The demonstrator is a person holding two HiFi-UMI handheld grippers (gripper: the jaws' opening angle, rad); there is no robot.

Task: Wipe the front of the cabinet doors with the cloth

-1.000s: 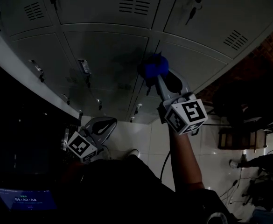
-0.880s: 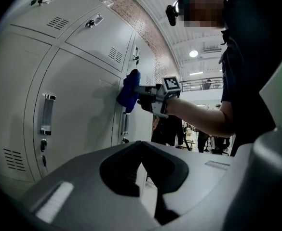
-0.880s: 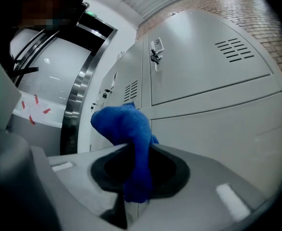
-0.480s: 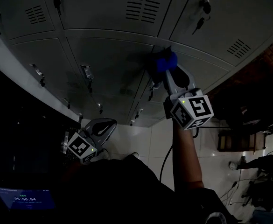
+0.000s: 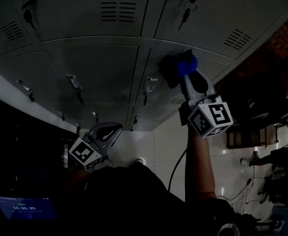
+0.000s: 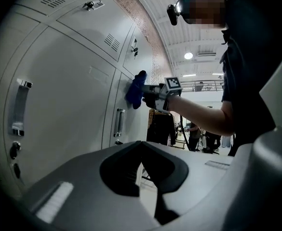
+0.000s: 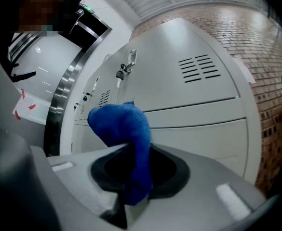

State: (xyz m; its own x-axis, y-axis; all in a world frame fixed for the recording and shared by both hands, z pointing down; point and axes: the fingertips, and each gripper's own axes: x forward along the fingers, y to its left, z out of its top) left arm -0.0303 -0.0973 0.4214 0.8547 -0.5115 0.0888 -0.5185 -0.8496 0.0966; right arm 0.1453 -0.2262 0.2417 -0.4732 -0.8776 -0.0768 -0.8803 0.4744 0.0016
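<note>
The right hand-held gripper [image 7: 133, 177] is clenching the blue cloth [image 5: 182, 65], holding it against a grey cabinet door [image 5: 215, 58]. The left hand-held gripper [image 6: 148, 177] is hanging low, its jaws closed on nothing.

cloth [image 5: 181, 64] against the cabinet doors [image 5: 102, 75], right gripper [image 5: 187, 76] behind it; left gripper [image 5: 108, 131] lower left, well apart.

cloth [image 7: 126, 129]: fuzzy terry | cabinet doors [image 5: 99, 68]: smooth painted metal (matt, seemingly) | floor [image 5: 158, 136]: glossy tile
</note>
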